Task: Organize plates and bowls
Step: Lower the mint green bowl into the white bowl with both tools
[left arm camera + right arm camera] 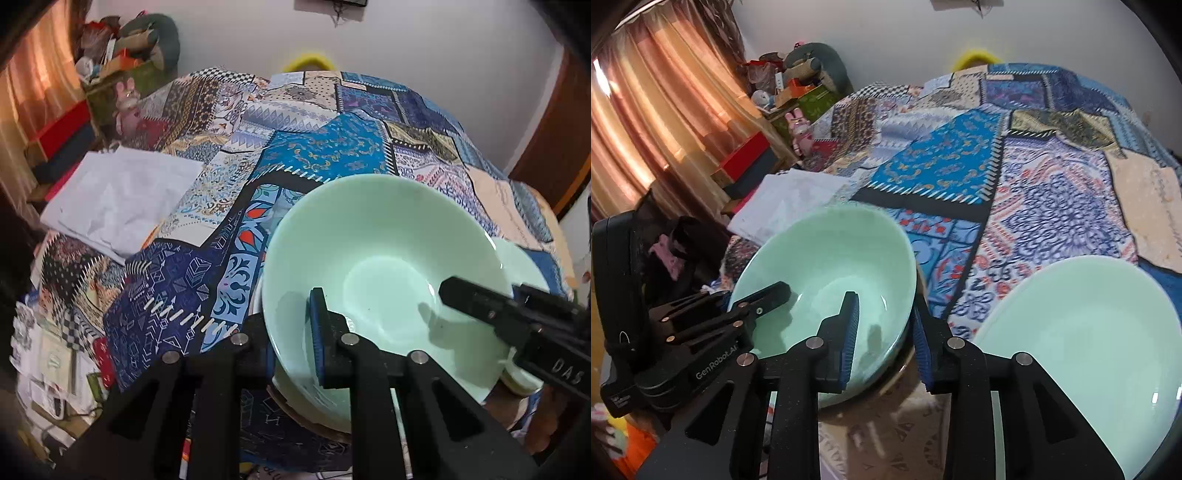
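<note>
A pale green bowl (384,273) sits tilted over the patchwork cloth, near the table's front edge; it also shows in the right wrist view (831,258). My left gripper (295,332) is shut on the bowl's near-left rim, one pad inside and one outside. My right gripper (884,347) is shut on the bowl's near-right rim in the same way; it also shows in the left wrist view (480,299) reaching over the bowl. A pale green plate (1089,350) lies to the right of the bowl. Something pale lies under the bowl (317,406); what it is cannot be told.
A white folded cloth (118,195) lies on the patchwork tablecloth (332,147) at the left. Clutter of boxes and toys (122,55) stands at the back left by the orange curtain (646,129). Papers (48,350) lie low at the left.
</note>
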Demonstrator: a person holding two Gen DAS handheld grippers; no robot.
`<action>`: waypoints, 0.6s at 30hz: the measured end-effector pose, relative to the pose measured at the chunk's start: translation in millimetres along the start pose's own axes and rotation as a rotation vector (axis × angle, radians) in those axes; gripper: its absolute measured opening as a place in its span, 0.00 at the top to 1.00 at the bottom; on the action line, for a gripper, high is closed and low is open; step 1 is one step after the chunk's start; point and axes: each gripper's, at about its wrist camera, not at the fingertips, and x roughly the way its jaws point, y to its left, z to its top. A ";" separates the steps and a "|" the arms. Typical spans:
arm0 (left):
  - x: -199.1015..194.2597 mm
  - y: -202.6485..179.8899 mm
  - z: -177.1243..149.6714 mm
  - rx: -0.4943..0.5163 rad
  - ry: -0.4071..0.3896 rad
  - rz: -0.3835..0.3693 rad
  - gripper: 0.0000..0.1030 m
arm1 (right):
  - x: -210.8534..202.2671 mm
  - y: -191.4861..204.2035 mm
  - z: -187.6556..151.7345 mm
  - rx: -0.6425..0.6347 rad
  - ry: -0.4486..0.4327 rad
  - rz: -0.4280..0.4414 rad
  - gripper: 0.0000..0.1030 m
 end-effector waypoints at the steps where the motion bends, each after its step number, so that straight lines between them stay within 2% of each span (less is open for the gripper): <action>1: 0.9 -1.3 0.0 0.007 0.002 0.009 0.85 | -1.7 -2.3 -0.5 0.009 -0.005 0.011 0.73; 11: -1.7 -0.7 1.0 -0.011 0.013 -0.008 0.84 | -12.6 -6.8 -4.8 0.008 -0.014 0.020 0.73; 14: -6.1 1.3 0.5 -0.032 0.022 -0.040 0.79 | -16.0 -5.5 -4.5 -0.001 -0.020 0.014 0.72; 18: -10.1 -2.3 -0.4 -0.013 0.023 -0.031 0.75 | -19.9 -7.2 -4.5 -0.003 -0.030 0.012 0.67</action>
